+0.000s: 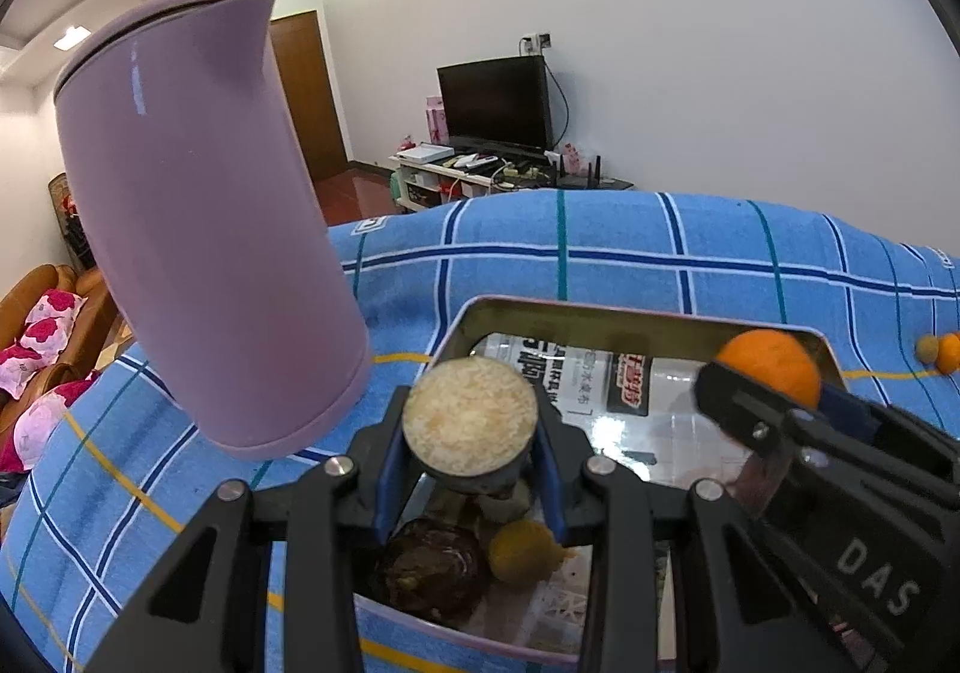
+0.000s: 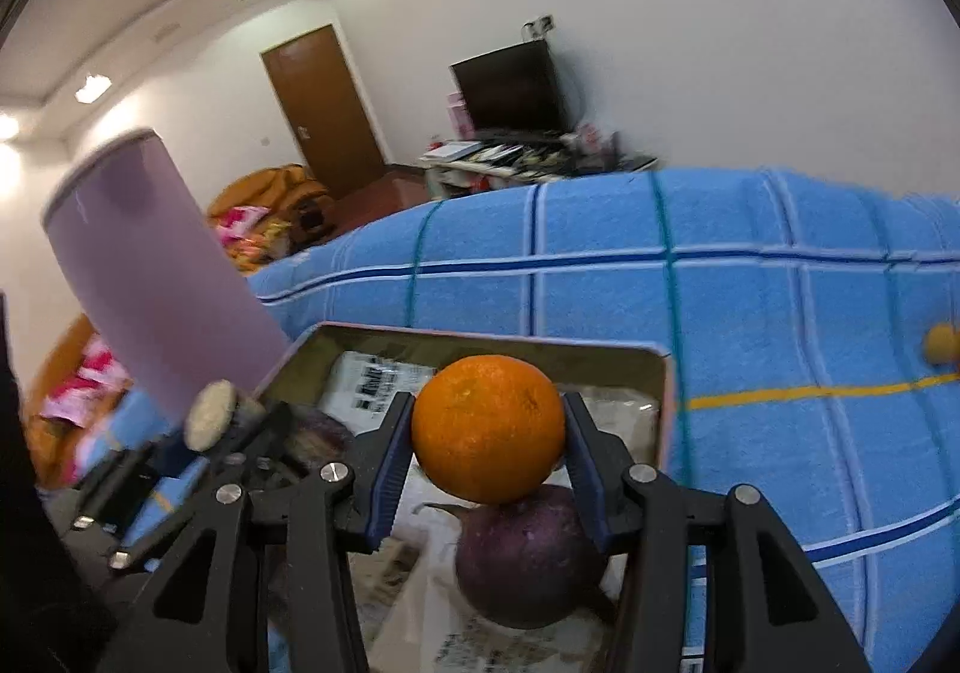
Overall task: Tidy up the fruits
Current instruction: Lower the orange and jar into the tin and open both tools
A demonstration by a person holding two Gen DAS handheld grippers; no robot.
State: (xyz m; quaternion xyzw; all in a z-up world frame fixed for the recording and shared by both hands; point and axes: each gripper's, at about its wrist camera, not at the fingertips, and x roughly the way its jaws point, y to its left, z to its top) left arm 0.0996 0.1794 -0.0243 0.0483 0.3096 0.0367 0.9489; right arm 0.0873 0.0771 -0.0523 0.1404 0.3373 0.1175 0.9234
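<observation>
My left gripper [image 1: 471, 454] is shut on a round cut piece with a pale grainy top [image 1: 469, 414], held above the near left corner of a metal tray [image 1: 630, 310]. Under it lie a dark brown fruit [image 1: 429, 568] and a small yellow fruit [image 1: 522, 550]. My right gripper [image 2: 489, 451] is shut on an orange [image 2: 489, 427], held over the tray [image 2: 480, 340], above a purple round fruit [image 2: 528, 553]. The orange also shows in the left wrist view [image 1: 771, 364], and the cut piece in the right wrist view [image 2: 210, 414].
A tall lilac jug [image 1: 198, 217] stands just left of the tray on a blue checked cloth [image 1: 660, 241]. Small yellow and orange fruits [image 1: 939, 352] lie on the cloth at far right. Printed paper [image 1: 570, 367] lines the tray.
</observation>
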